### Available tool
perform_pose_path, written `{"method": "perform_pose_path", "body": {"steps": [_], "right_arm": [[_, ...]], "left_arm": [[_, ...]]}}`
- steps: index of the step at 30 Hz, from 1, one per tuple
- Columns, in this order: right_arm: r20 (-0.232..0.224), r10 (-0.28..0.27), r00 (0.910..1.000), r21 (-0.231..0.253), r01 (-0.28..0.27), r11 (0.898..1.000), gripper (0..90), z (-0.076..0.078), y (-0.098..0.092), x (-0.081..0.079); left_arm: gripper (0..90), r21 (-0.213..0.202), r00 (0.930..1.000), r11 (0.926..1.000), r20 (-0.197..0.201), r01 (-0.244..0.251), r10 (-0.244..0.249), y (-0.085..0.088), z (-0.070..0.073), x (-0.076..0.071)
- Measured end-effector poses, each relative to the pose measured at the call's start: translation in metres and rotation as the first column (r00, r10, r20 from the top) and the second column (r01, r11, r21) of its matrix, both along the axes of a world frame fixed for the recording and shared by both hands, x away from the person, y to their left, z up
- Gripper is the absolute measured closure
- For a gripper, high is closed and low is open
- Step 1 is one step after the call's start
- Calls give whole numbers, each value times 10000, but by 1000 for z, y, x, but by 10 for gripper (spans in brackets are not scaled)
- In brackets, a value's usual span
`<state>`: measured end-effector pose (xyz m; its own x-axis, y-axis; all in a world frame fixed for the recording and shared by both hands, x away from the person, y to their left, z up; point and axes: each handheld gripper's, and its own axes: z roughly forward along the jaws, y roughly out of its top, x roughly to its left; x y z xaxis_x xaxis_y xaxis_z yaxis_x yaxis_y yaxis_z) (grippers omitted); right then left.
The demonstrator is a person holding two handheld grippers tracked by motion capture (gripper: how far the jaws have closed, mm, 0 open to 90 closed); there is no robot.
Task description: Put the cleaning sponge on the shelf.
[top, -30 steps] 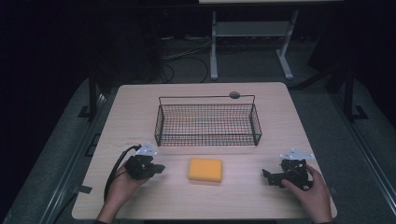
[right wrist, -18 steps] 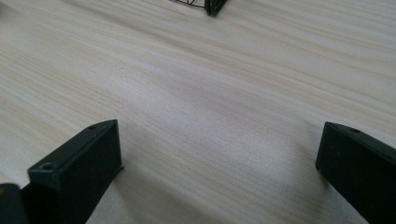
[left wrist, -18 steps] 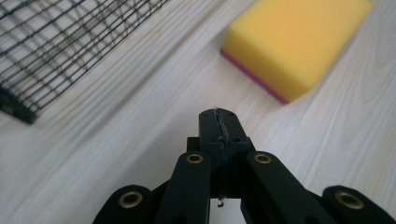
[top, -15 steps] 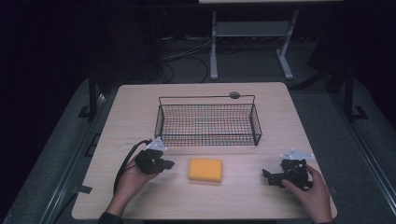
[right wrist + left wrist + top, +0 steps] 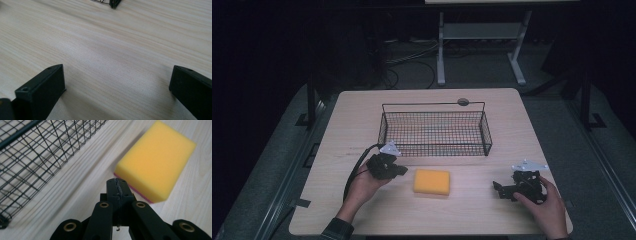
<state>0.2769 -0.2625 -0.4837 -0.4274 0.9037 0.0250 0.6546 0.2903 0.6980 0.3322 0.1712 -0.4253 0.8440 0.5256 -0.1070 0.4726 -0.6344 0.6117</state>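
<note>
Nearest, at the tabletop's (image 5: 472, 215) front edge: two hands, one gripper each. Right gripper (image 5: 507, 189) low near the front right corner, jaws spread wide over bare wood, nothing between them. Left gripper (image 5: 399, 170) raised a little at front left, jaws pressed together and empty, tips aimed toward the sponge (image 5: 432, 181) and just short of its near corner in the left gripper view.

Between the two grippers, flat on the wood: the yellow sponge, a rectangular block with a thin pink layer (image 5: 132, 190) along its underside. Long axis roughly side to side across the tabletop, only slightly skewed; broad yellow face up. Probably very light and soft, likely to squash under a pinch and spring back, matte foam so unlikely to slip. Best taken across the short width, near the middle of the long sides, jaws opened first and lowered far enough to catch the firmer pink base rather than only the yielding top. Not fragile; a modest squeeze should do.

Farther back, past the sponge: a black wire basket (image 5: 434, 129), empty, long axis also side to side, its front wall close behind the left gripper.
</note>
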Motion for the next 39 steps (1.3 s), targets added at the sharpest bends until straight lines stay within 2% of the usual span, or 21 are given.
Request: {"method": "perform_pose_path", "body": {"steps": [9, 17, 22, 31, 39], "right_arm": [[0, -9, 10000, 9, 9, 10000, 0, 0, 0, 0], [2, -5, 10000, 3, 5, 10000, 0, 0, 0, 0], [4, -2, 10000, 3, 2, 10000, 0, 0, 0, 0], [1, -5, 10000, 6, 5, 10000, 0, 0, 0, 0], [1, -3, 10000, 4, 3, 10000, 0, 0, 0, 0]], "left_arm": [[897, -141, 9999, 9999, 87, 73, -72, -13, 1, 11], [898, -9, 9994, 9996, 206, 273, -273, -29, 1, 20], [897, 54, 9992, 9993, 129, 371, -372, -38, -3, 25], [897, 144, 9989, 9988, 25, 463, -464, -46, -6, 27], [898, 297, 9984, 9980, -166, 554, -549, -44, -7, 24]]}}
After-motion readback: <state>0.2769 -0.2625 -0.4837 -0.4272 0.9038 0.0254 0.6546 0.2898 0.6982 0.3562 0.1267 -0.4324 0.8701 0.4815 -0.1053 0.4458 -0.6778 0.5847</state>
